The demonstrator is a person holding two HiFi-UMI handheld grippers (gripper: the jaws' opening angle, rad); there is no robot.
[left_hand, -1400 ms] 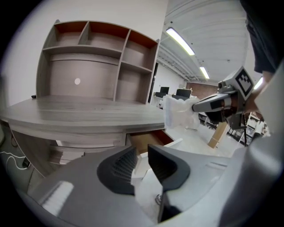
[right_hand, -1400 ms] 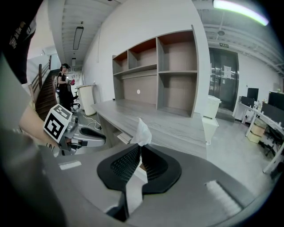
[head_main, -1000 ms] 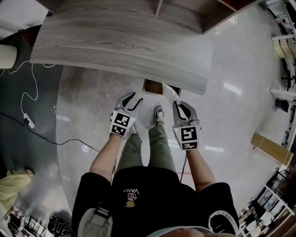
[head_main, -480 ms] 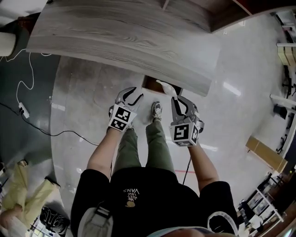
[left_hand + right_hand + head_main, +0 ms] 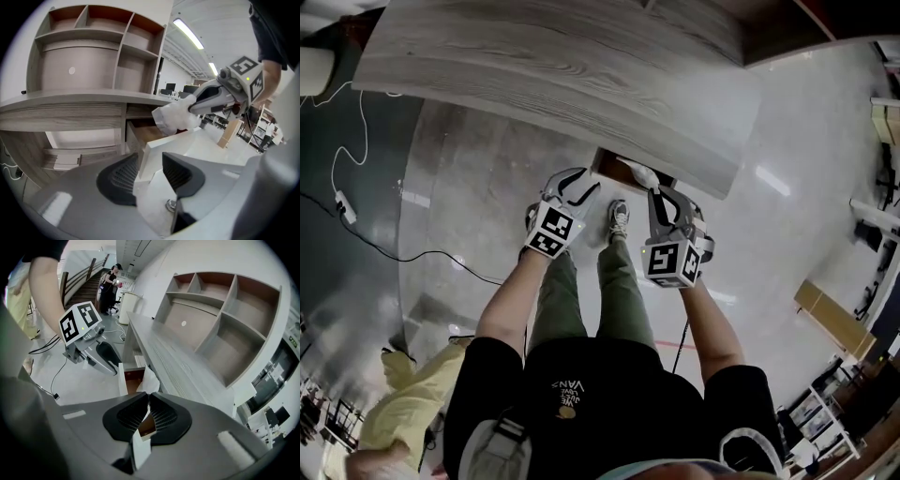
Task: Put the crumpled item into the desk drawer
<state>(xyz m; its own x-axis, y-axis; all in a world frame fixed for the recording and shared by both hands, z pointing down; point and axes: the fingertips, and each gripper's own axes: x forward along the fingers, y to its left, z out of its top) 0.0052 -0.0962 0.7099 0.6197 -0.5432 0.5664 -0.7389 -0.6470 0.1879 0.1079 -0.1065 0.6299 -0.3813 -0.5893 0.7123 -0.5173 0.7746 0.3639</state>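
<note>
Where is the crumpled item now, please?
The crumpled item sits right of centre in the head view, pinched in the right gripper over the open drawer under the desk.

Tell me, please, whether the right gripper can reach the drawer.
Probably yes: the right gripper, shut on the crumpled paper, hangs at the open drawer, nothing between; the left gripper grips its front.

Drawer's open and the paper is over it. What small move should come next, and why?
Probably lower the right gripper slightly and open its jaws: it is shut on the crumpled paper, which hangs over the open drawer, while the left gripper grips the drawer front.
</note>
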